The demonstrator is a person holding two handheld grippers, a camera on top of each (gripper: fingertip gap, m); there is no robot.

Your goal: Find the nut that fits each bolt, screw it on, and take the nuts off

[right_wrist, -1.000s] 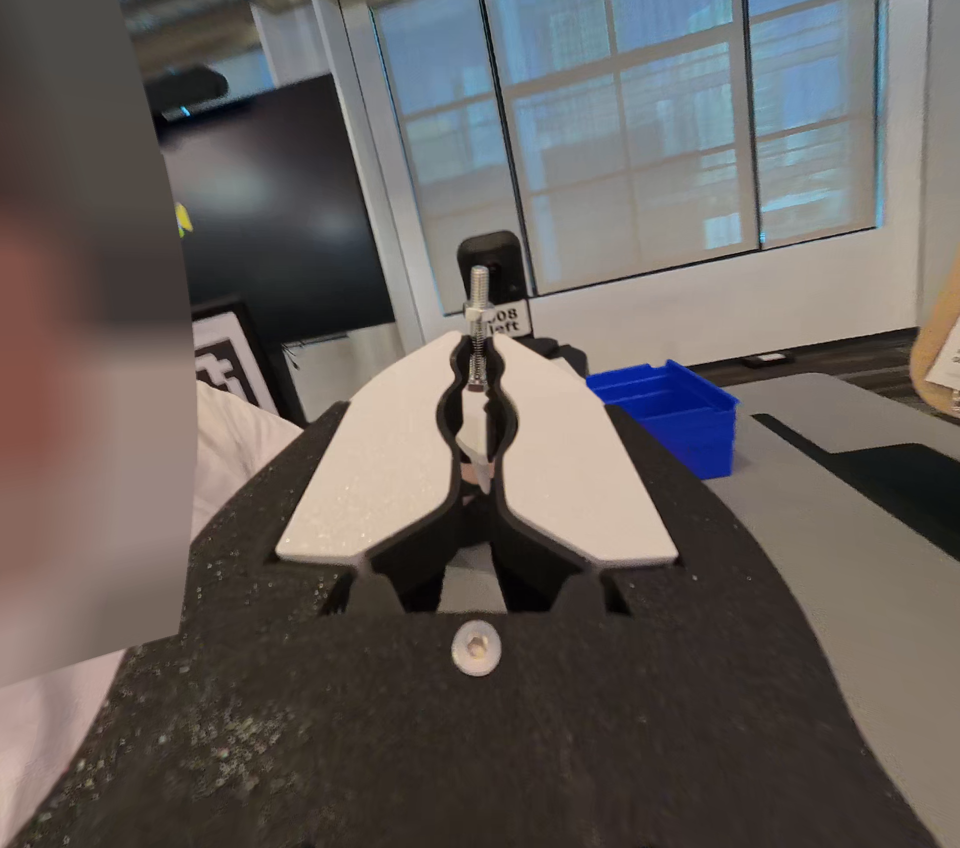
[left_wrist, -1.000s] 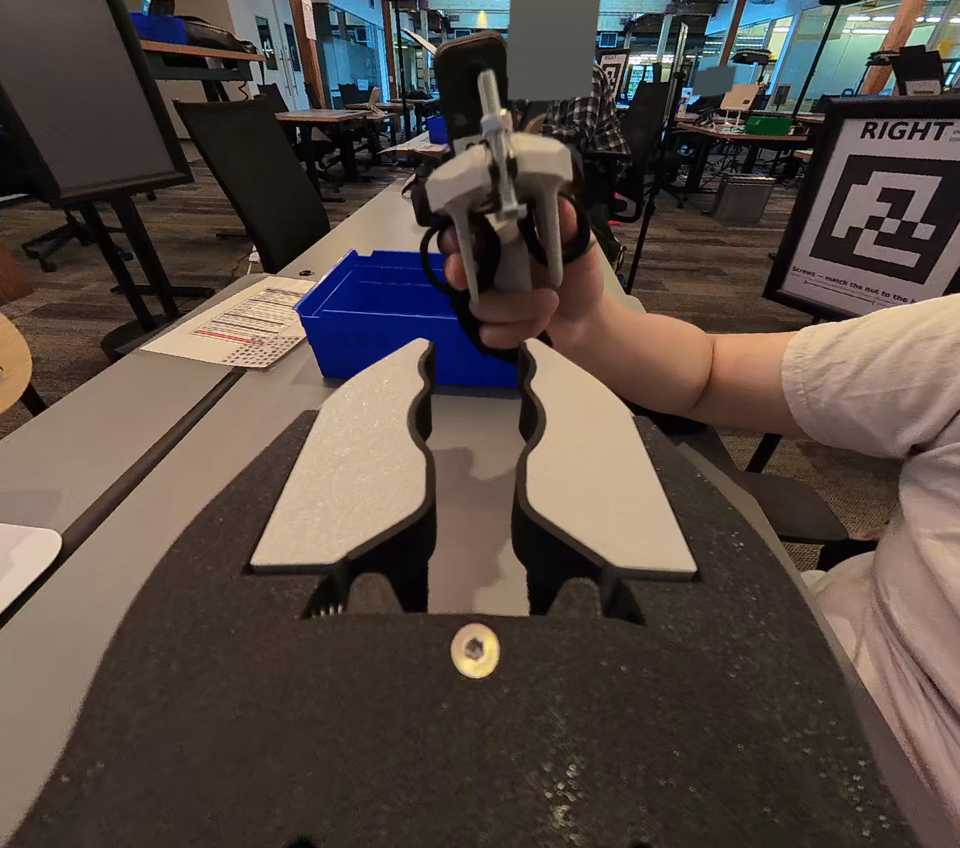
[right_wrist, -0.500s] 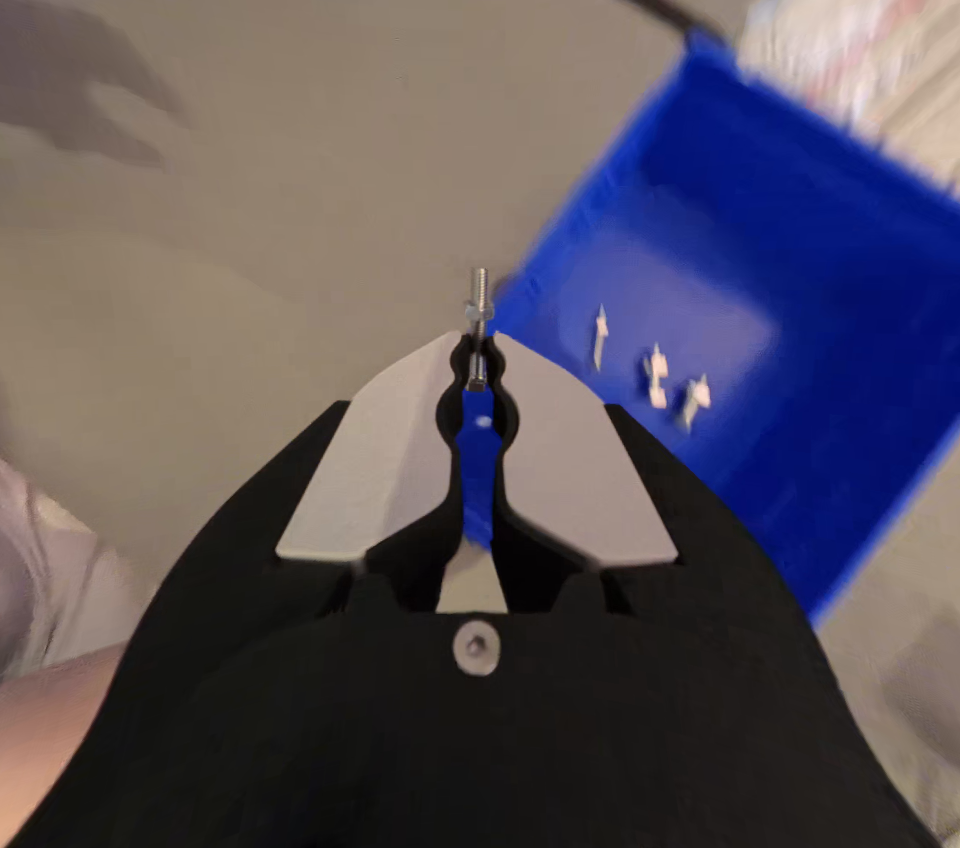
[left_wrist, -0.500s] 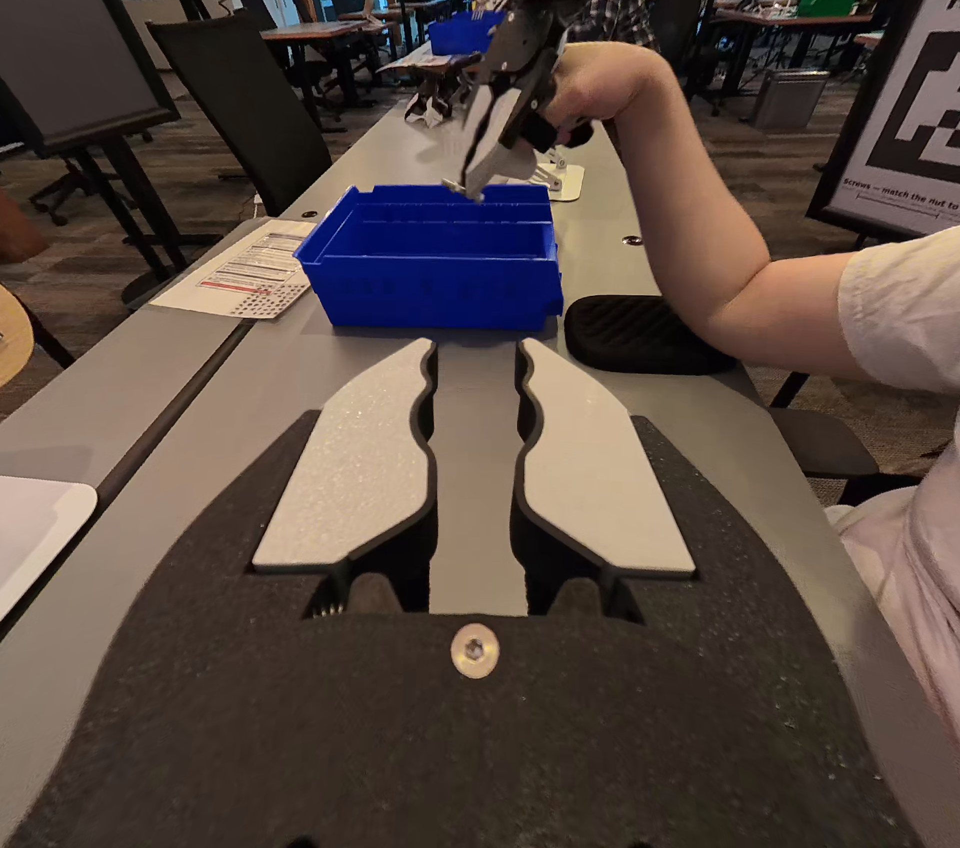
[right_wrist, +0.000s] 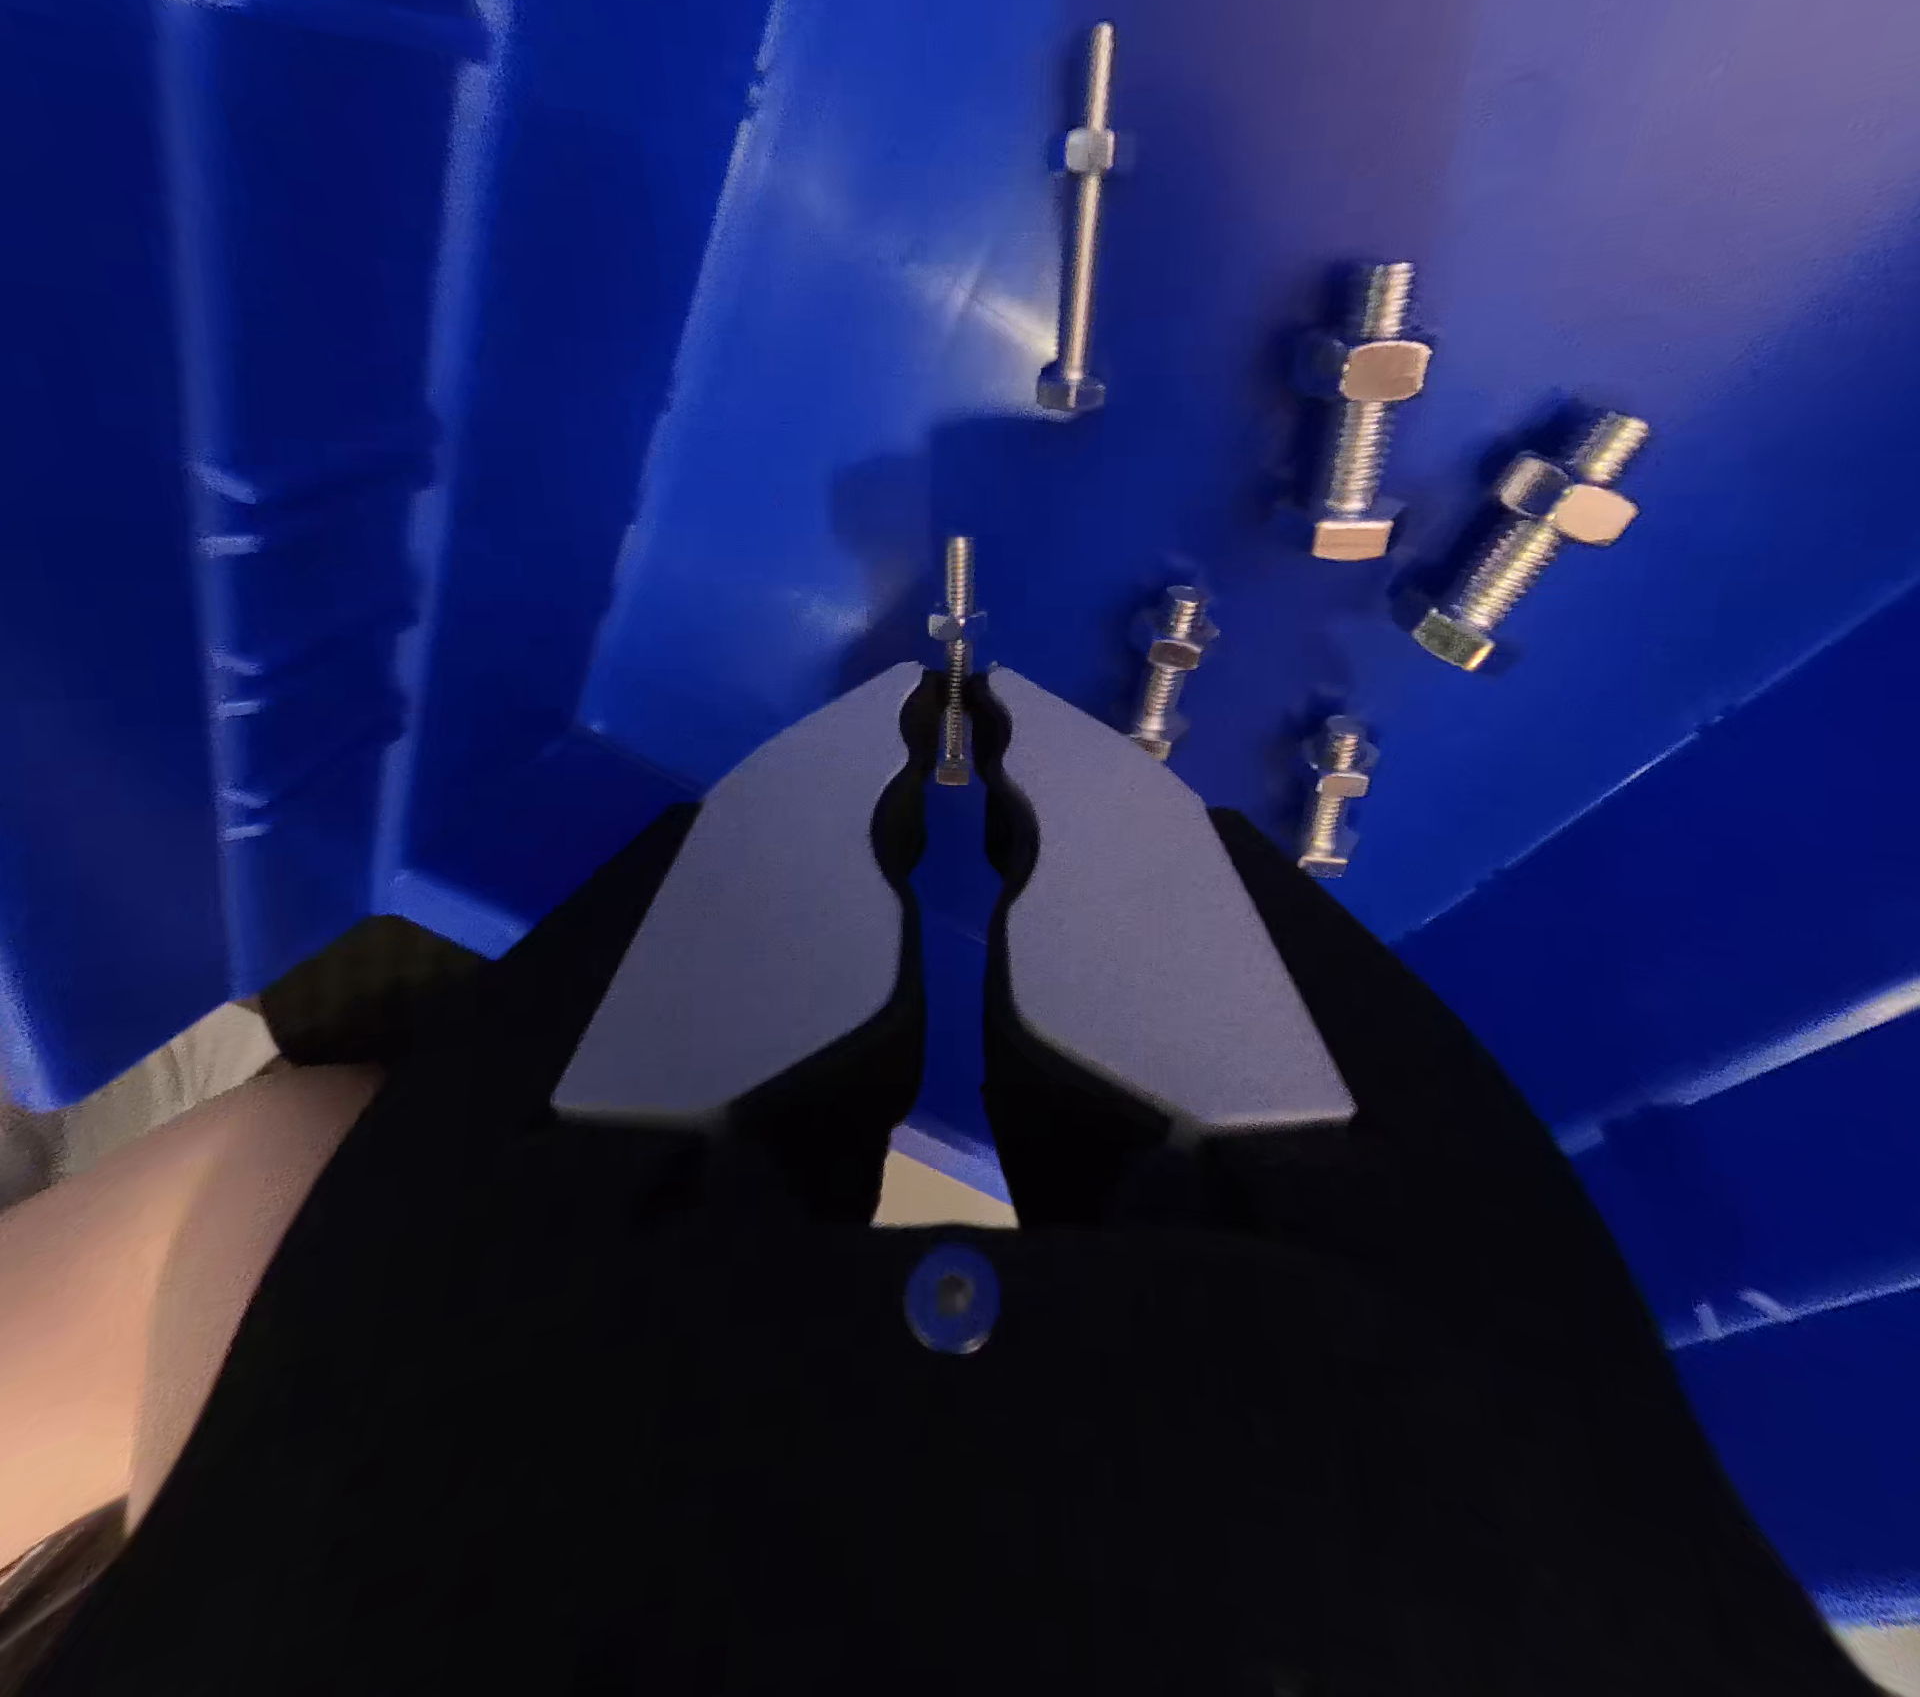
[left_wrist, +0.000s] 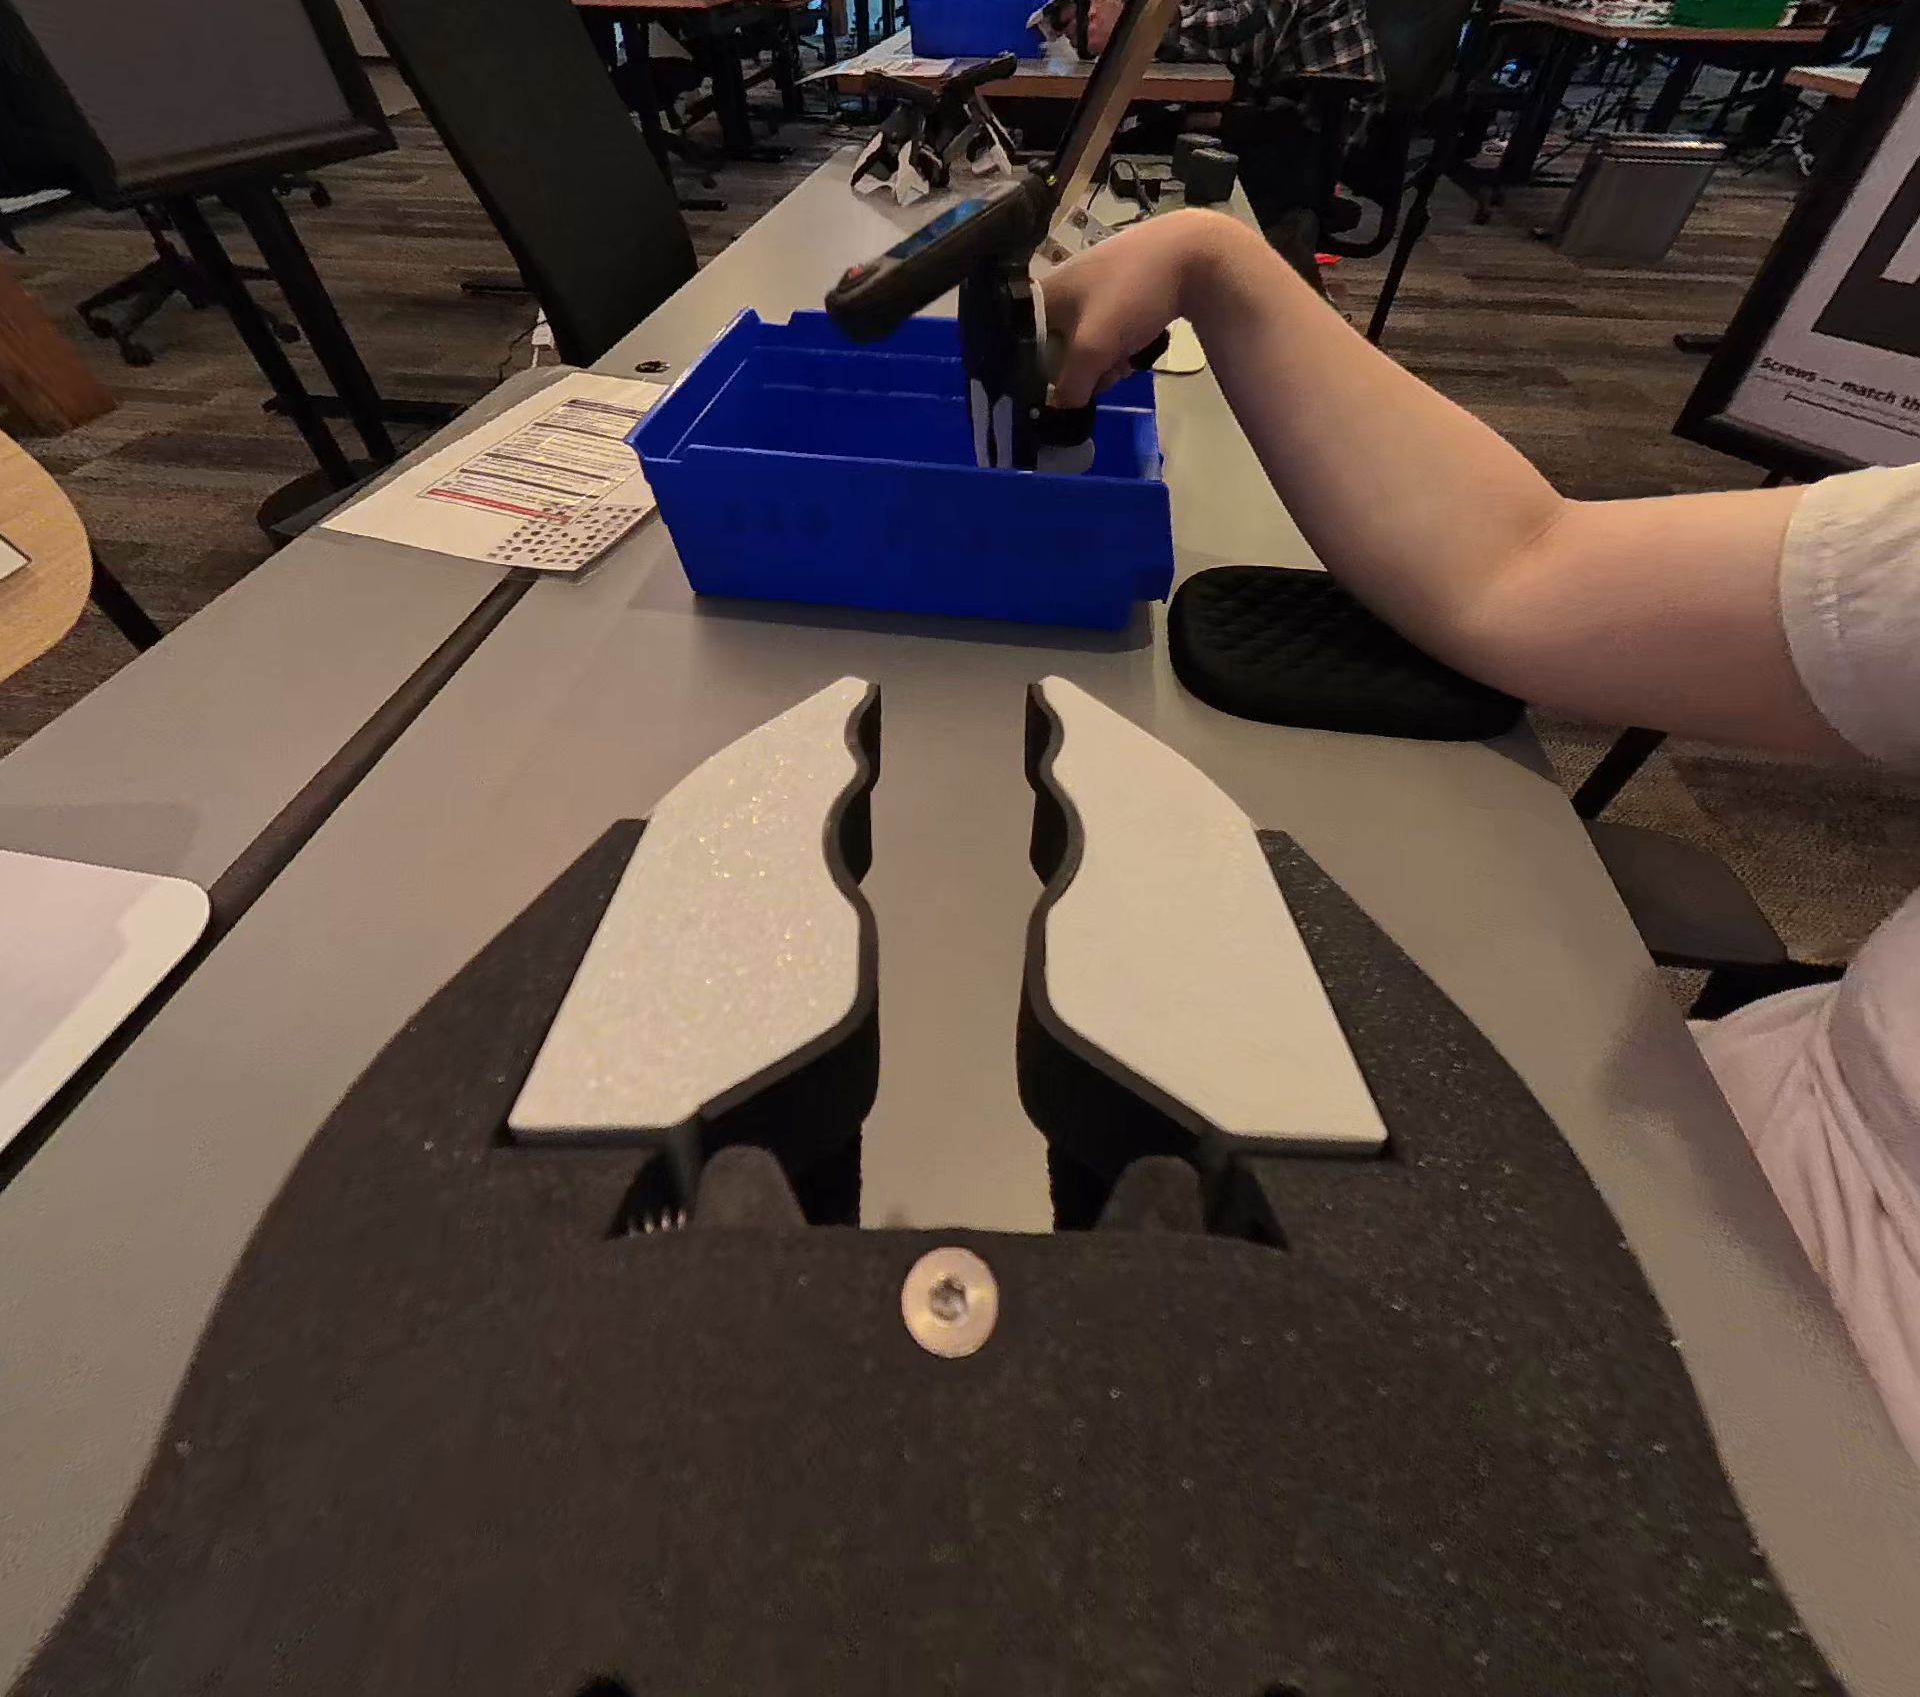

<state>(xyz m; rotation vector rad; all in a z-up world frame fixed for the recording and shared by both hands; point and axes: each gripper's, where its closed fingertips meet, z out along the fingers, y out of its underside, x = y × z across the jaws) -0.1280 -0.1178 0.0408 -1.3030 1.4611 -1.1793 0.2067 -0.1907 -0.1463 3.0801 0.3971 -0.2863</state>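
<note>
- Left wrist view: left gripper [left_wrist: 951, 800] parked low over the grey table [left_wrist: 520, 754], jaws apart, nothing between them, pointing at the blue bin [left_wrist: 904, 525] straight ahead.
- Beyond it, right gripper [left_wrist: 1003, 400] tipped nose-down inside the bin, driven by the person's right hand [left_wrist: 1091, 322]; forearm stretched across above the black pad [left_wrist: 1330, 650], elbow raised, wrist bent downward.
- Printed sheet [left_wrist: 530, 473] lying just left of the bin; no loose nuts or bolts visible anywhere on the table from here.
- Right wrist view: right gripper [right_wrist: 956, 691] clamped on a small bolt [right_wrist: 954, 660] near its tips, bolt in line with the fingers, head toward the camera, small nut [right_wrist: 951, 624] threaded on just past the fingertips.
- On the bin floor ahead: long thin bolt [right_wrist: 1086, 213] with its nut, two thick bolts [right_wrist: 1361, 411] and [right_wrist: 1527, 546], two short bolts [right_wrist: 1169, 671] and [right_wrist: 1335, 790], each with a nut on it.
- Progress, judging by that: five pairs matched and in the bin, the sixth hovering low over the floor, seemingly about to be dropped in.
- Remaining: release of this one, then apparently all the unscrewing, since every nut seen is on its bolt.
- Slight blur here; whether the held bolt touches the bin floor, impossible to say.
</note>
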